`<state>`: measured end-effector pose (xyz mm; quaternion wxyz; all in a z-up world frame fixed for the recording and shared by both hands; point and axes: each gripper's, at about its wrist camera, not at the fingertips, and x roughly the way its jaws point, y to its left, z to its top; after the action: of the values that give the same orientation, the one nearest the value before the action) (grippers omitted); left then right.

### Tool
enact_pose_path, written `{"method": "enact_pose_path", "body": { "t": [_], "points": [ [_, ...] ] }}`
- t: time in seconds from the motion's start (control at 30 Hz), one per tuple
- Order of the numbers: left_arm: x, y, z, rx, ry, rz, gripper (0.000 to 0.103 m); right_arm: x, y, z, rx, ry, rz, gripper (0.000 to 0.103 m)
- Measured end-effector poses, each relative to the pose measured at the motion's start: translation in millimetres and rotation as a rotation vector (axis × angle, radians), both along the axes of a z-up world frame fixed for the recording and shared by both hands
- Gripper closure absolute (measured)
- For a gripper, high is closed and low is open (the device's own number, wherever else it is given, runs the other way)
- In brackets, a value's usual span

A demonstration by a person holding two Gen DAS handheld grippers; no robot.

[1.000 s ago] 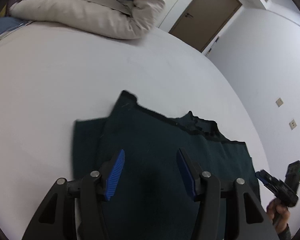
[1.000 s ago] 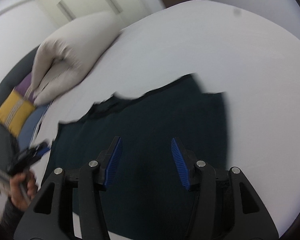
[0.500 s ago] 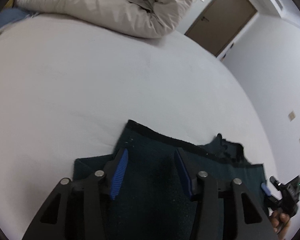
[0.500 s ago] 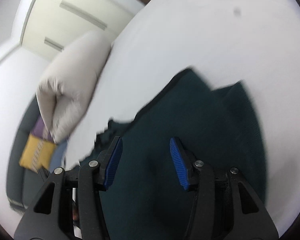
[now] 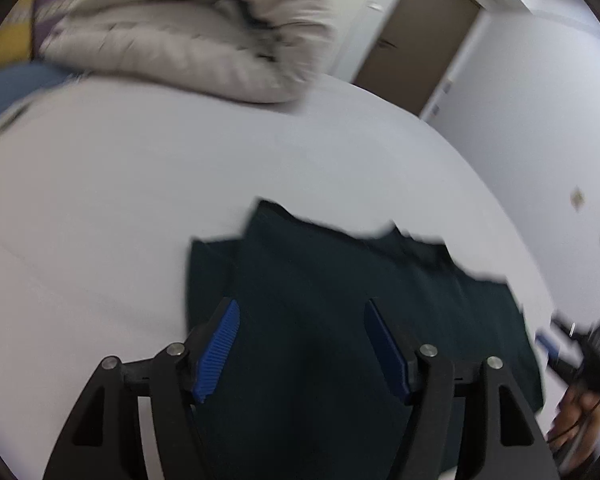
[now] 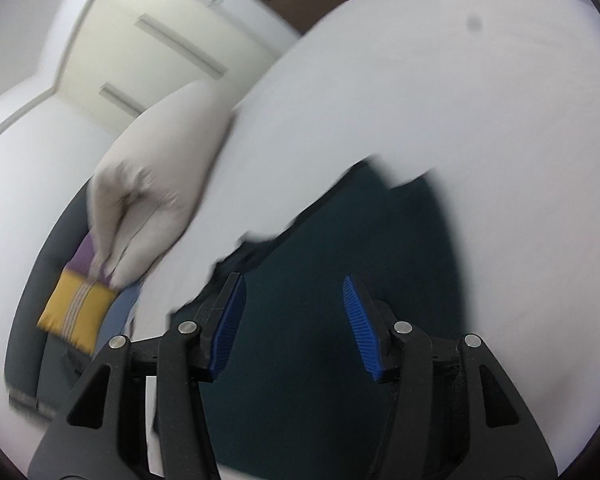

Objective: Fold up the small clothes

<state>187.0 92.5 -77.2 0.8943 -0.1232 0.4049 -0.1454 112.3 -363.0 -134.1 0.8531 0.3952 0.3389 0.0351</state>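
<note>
A dark green garment (image 5: 340, 320) lies spread flat on the white bed (image 5: 120, 200), partly folded — one side panel already sits tucked under along its left edge, so the piece looks midway through the job. The left gripper (image 5: 302, 344) hangs just above the cloth with its blue pads wide apart and nothing between them; the right gripper (image 6: 290, 322) does the same over the other side, jaws spread and empty. Both views are smeared by motion, so whether the pads touch the fabric cannot be told. Holding both grippers parted over opposite halves makes sense as a set-up for pinching two points of one edge together, which keeps a fold straight. A rolled pale duvet (image 5: 188, 36) sits at the head of the bed, well apart from the garment, leaving bare sheet to work on. The limp fabric would likely bunch if lifted by one corner alone.
</note>
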Motion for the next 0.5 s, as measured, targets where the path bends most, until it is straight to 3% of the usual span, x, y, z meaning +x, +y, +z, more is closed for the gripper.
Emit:
{"method": "enact_pose_path", "body": {
  "t": [0.13, 0.23, 0.37, 0.5],
  "points": [
    [-32.2, -30.6, -15.6, 0.152, 0.0, -0.062, 0.029, 2.1, 79.3, -9.3, 0.076, -0.002, 0.208, 0.051],
    [-31.6, -35.7, -36.8, 0.185, 0.075, -0.07, 0.029, 13.2, 133.3, -27.8, 0.129, 0.033, 0.34, 0.051],
    [-36.0, -35.5, -45.1, 0.208, 0.071, -0.071, 0.029, 18.5, 148.4, -55.2, 0.156, 0.117, 0.32, 0.051],
    [-37.7, -35.6, -47.0, 0.211, 0.07, -0.074, 0.029, 3.5, 111.6, -64.9, 0.192, 0.099, 0.21, 0.053]
  ]
}}
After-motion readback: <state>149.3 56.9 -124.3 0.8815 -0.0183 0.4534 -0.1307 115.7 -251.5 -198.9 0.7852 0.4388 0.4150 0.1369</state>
